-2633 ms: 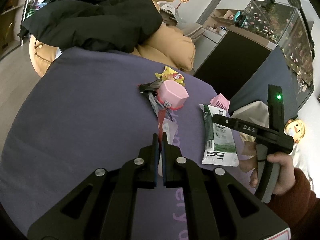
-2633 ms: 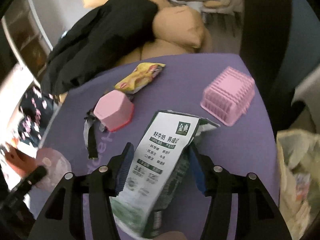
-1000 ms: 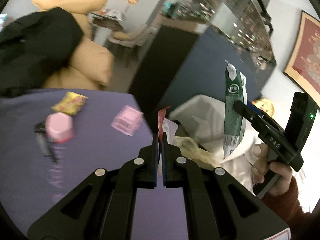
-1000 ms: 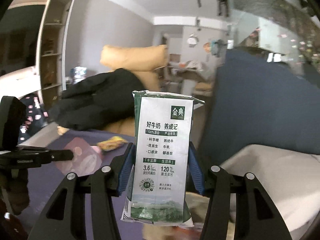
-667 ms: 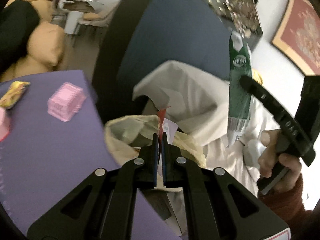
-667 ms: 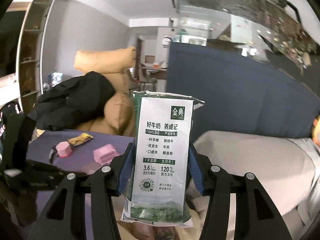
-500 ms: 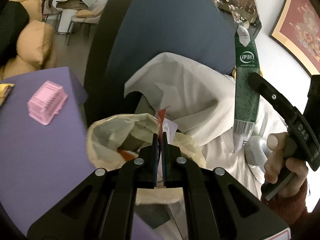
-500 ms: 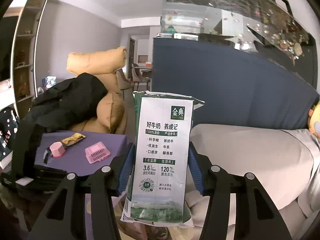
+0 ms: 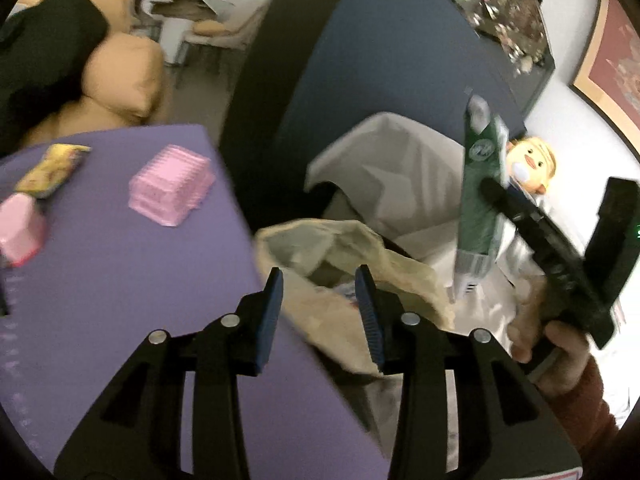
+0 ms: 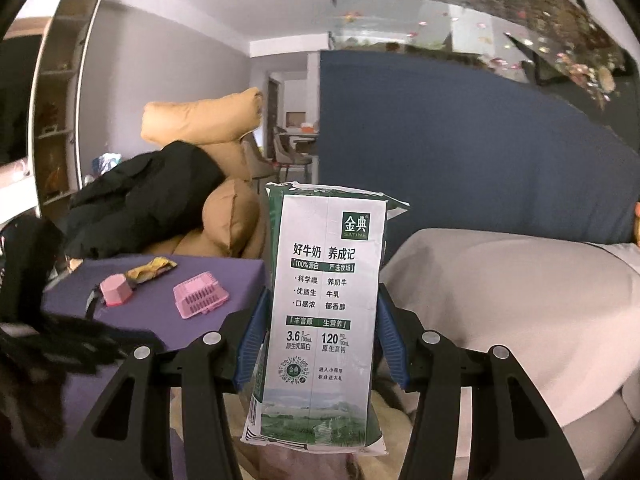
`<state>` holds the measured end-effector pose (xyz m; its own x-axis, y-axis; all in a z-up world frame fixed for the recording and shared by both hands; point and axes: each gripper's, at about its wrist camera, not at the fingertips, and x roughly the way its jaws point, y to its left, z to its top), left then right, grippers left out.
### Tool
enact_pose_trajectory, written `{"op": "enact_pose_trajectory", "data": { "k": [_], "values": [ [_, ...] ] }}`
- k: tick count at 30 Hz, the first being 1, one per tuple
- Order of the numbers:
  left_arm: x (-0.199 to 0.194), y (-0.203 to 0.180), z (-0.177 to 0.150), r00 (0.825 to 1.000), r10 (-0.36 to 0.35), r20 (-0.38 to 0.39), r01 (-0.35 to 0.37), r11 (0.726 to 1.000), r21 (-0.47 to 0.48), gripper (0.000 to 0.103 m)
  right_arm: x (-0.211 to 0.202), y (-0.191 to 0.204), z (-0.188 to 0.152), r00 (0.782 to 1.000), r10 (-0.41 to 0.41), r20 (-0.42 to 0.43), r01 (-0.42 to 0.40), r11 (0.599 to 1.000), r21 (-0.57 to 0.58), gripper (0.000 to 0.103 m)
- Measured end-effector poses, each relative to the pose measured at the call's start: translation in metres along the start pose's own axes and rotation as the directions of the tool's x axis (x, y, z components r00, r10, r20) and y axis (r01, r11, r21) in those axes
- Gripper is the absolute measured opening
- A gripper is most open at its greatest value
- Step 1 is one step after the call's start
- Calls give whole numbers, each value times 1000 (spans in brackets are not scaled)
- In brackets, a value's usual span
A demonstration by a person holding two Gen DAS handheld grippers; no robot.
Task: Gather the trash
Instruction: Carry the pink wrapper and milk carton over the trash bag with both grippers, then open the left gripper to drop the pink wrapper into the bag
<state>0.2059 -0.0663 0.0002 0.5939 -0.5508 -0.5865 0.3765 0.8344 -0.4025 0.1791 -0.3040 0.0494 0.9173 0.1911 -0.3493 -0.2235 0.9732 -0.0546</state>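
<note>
My left gripper (image 9: 320, 308) is open and empty, right over the mouth of the beige trash bag (image 9: 404, 272) beside the purple table (image 9: 120, 280). Bits of trash show inside the bag. My right gripper (image 10: 322, 336) is shut on a flattened green-and-white milk carton (image 10: 328, 312) and holds it upright in the air. The carton also shows in the left wrist view (image 9: 478, 200), to the right of the bag and above it. A yellow snack wrapper (image 9: 50, 170) and a pink cup (image 9: 18, 230) lie on the table.
A pink ridged basket (image 9: 170, 190) sits near the table's right edge. A grey-white sofa cushion (image 10: 500, 300) and a dark blue sofa back (image 10: 480, 152) are behind the bag. Tan cushions (image 10: 200, 124) with a black jacket (image 10: 140, 204) lie beyond the table.
My left gripper has opened over the bag and the red-and-white wrapper it held is gone from its jaws. My right gripper still holds the carton up beside the bag.
</note>
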Motion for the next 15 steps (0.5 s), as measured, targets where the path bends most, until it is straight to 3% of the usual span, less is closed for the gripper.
{"op": "enact_pose_trajectory", "data": {
  "k": [9, 15],
  "values": [
    [-48, 63, -17, 992, 120, 42, -116, 990, -74, 36, 41, 17, -38, 999, -26, -33, 25, 999, -33, 50],
    [-59, 101, -28, 986, 161, 38, -153, 975, -160, 36, 66, 17, -65, 985, -28, -170, 21, 999, -43, 50]
  ]
}}
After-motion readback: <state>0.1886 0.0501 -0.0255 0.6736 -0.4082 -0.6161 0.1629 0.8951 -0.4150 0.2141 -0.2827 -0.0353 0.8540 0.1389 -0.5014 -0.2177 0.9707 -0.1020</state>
